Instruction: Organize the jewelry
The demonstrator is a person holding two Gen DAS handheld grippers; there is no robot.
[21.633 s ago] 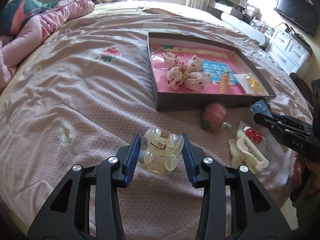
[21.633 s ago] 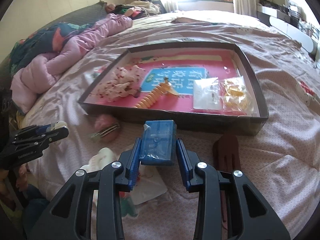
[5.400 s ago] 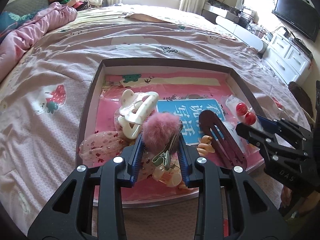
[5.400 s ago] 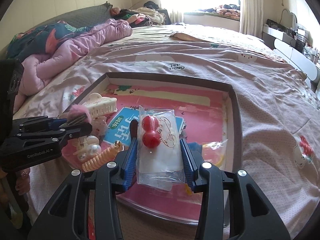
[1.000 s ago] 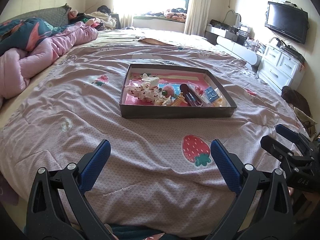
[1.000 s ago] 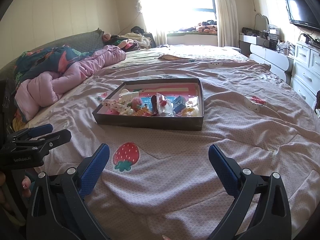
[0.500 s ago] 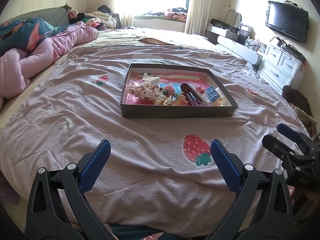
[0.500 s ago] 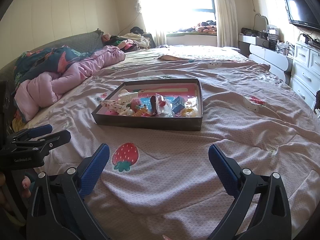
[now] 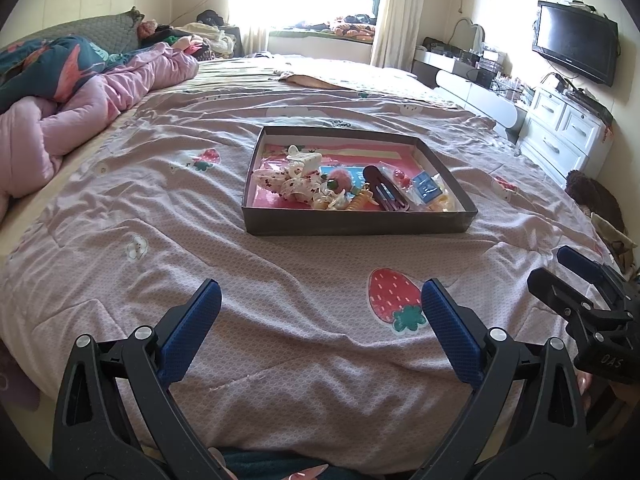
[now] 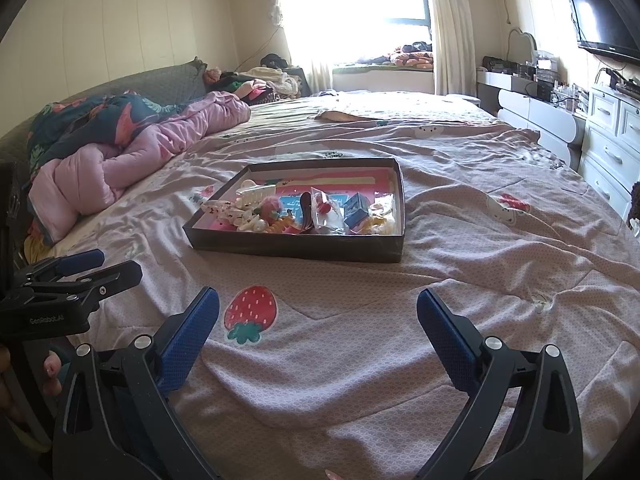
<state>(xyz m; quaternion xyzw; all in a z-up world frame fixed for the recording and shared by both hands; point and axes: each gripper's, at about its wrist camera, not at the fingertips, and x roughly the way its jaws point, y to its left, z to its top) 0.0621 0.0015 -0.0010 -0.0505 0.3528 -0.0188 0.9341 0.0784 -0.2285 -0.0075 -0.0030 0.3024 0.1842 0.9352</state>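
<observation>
A dark shallow box (image 9: 356, 225) with a pink lining sits in the middle of the bed; it also shows in the right wrist view (image 10: 296, 249). In it lie a white claw clip (image 9: 305, 159), a pink pompom clip (image 9: 340, 177), a dark brown hair clip (image 9: 382, 189), a blue packet (image 9: 426, 191) and other hair pieces. My left gripper (image 9: 320, 312) is wide open and empty, well short of the box above the bedspread. My right gripper (image 10: 318, 312) is wide open and empty too, at a like distance.
The pink bedspread (image 9: 280, 312) has a strawberry print (image 9: 394, 300). A pink quilt (image 9: 100, 100) is heaped at the left. White drawers (image 9: 568, 136) and a TV (image 9: 576, 42) stand at the right. The bed's near edge lies just under the grippers.
Over the last second almost nothing has moved. Earlier, both grippers held items over the box; now those items lie in the box and both grippers are open and drawn back.
</observation>
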